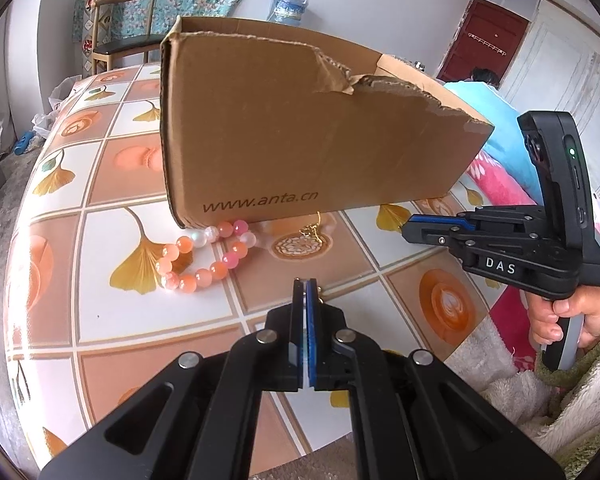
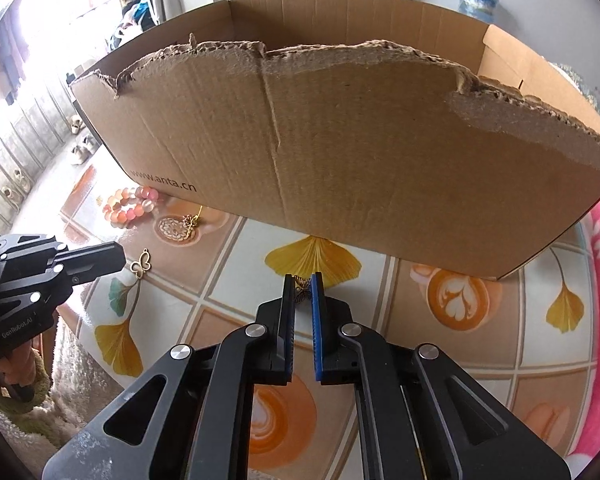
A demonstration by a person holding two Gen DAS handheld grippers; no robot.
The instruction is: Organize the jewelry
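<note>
Tiled table (image 2: pixel 380 280) was occupied by a torn cardboard box (image 2: pixel 340 152), with a bead bracelet (image 1: pixel 204 256) lying against its base. Left claw (image 1: pixel 305 284) was pinched on a gold butterfly charm (image 2: pixel 141 265). Right claw (image 2: pixel 302 280) was held slightly apart around a small butterfly pendant (image 2: pixel 302 289).

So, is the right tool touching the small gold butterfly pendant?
Touching. The right wrist view shows the small gold butterfly pendant pinched between the right tool's two pads, spanning their narrow gap.

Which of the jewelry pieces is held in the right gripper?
The small dark butterfly charm, pinched between the right gripper. The bead bracelet and gold chain lie by the cardboard box.
</note>
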